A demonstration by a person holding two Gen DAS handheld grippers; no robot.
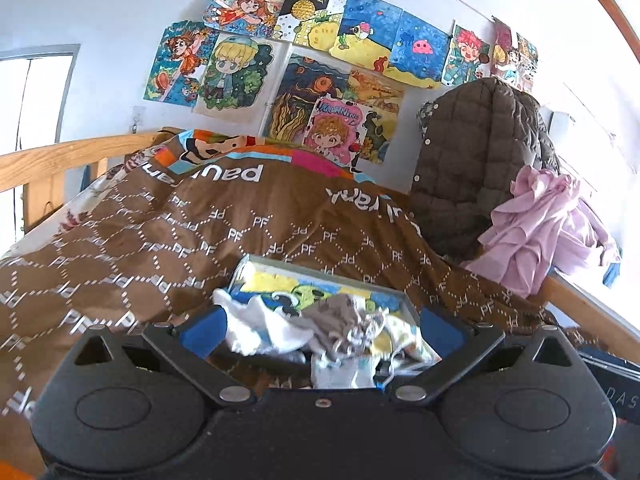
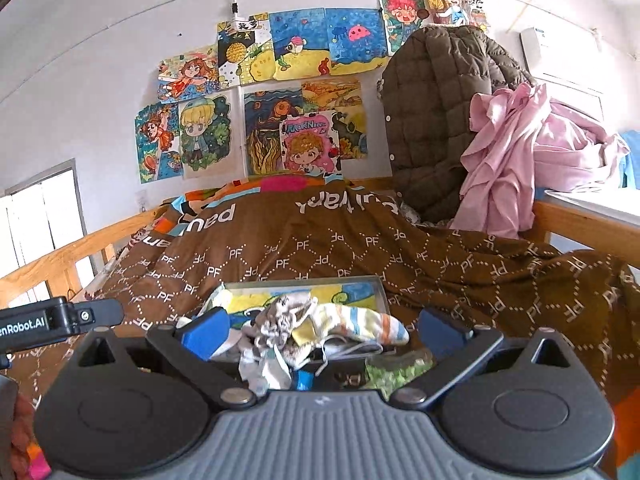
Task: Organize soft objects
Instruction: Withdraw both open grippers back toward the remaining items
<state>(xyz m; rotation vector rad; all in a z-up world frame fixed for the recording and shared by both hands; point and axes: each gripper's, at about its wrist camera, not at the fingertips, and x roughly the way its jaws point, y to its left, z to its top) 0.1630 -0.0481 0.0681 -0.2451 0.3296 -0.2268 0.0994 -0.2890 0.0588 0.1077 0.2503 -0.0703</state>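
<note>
Left wrist view: the left gripper (image 1: 324, 334) stands spread wide, gripping nothing, with the sock pile (image 1: 320, 332) in the box (image 1: 280, 270) at lower centre. Right wrist view: the right gripper (image 2: 322, 330) likewise gapes empty before the same pile on the brown quilt (image 2: 320, 240).

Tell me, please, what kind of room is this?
Most likely a child's bedroom: a wooden bed frame with a brown quilt, cartoon drawings taped on the wall, and a padded coat hanging nearby.
</note>
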